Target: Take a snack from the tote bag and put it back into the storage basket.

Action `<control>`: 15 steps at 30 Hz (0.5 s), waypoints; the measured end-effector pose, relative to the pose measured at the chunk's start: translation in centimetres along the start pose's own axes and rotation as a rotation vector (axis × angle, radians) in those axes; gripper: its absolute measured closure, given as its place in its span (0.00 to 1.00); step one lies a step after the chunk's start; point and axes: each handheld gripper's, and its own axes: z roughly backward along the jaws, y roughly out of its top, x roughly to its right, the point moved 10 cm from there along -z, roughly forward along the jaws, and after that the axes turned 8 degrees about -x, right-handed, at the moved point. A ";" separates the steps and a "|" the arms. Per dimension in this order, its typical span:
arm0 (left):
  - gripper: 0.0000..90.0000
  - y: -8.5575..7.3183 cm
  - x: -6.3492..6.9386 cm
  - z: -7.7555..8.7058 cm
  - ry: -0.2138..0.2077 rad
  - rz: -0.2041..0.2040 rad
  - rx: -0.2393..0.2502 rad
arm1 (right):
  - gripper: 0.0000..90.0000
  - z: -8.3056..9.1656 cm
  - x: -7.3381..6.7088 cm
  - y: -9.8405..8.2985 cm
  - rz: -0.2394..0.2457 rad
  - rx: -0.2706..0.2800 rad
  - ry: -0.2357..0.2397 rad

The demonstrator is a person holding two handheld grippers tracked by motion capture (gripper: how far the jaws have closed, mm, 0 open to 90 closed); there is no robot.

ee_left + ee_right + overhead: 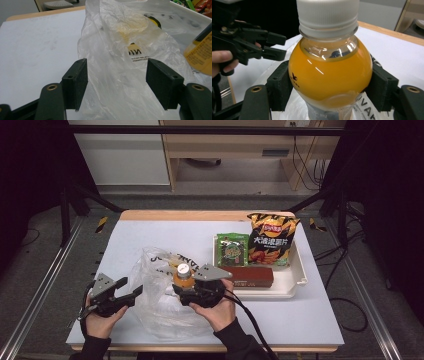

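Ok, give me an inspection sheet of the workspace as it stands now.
Surface: white table, wooden edge.
Job's things: orange juice bottle, white cap, upright over clear plastic bag.
Clutter: white tray holding chip bag, green snack packet, brown box.
Grippers: right gripper clamps the bottle; left gripper open, bag plastic between its jaws.
Cables: black cable trails from right gripper.
Surroundings: metal frame, wooden desk, floor cables.

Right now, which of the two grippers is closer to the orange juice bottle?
Right. The right gripper has its fingers clamped on the orange juice bottle. The left gripper is off to the side, open at the plastic bag.
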 end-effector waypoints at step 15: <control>0.38 0.1 -0.2 0.2 0.002 0.006 0.006 | 0.34 3.6 0.8 3.0 0.015 0.035 -0.010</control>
